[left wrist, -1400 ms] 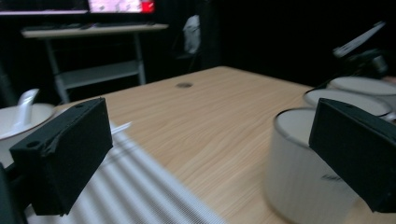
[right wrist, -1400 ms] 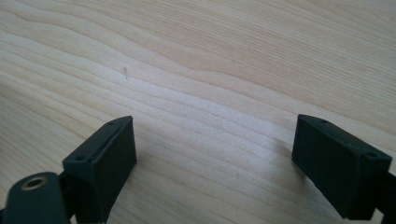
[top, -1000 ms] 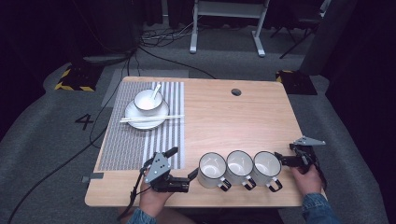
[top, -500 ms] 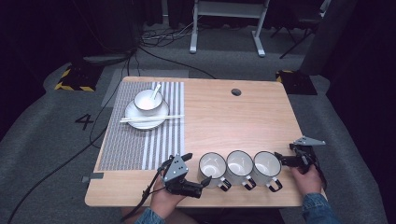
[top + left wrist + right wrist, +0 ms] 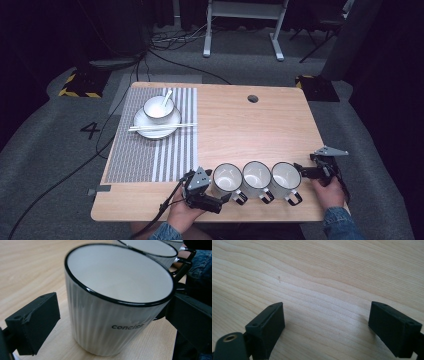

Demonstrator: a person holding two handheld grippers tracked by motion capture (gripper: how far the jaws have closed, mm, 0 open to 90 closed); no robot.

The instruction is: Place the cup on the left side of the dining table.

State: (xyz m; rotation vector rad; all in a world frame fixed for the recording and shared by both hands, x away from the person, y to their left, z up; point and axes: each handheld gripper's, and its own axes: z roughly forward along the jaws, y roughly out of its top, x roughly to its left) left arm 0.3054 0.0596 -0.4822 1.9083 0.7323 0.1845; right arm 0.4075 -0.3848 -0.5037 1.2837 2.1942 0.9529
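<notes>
In the high view, three white mugs with black rims and black handles stand in a row near the front edge of the wooden table (image 5: 260, 125). The left gripper (image 5: 220, 192), held in the person's left hand (image 5: 181, 216), sits at the left end of the row, its jaws reaching on either side of the leftmost mug (image 5: 227, 179). The middle mug (image 5: 256, 176) and the right mug (image 5: 286, 177) stand just beside it, rims almost touching. The right gripper (image 5: 303, 171) lies near the table's right edge, just beside the right mug, held by the right hand (image 5: 329, 191). Farther back on the left, a striped placemat (image 5: 150, 150) carries a plate (image 5: 172, 122) with a bowl (image 5: 158, 107), a spoon (image 5: 166, 97) resting in the bowl, and chopsticks (image 5: 162, 127) laid across the plate.

In the left gripper view, the leftmost mug (image 5: 112, 315) stands upright between the spread jaws of the left gripper (image 5: 117, 320); a gap shows on the left side, while the right jaw sits close by the mug's black handle, and whether it touches I cannot tell. The word "concise" is printed low on the ribbed wall. The middle mug (image 5: 152, 250) stands right behind it.

In the right gripper view, the right gripper (image 5: 327, 322) has its jaws spread wide over bare table (image 5: 324, 277), with nothing between them
</notes>
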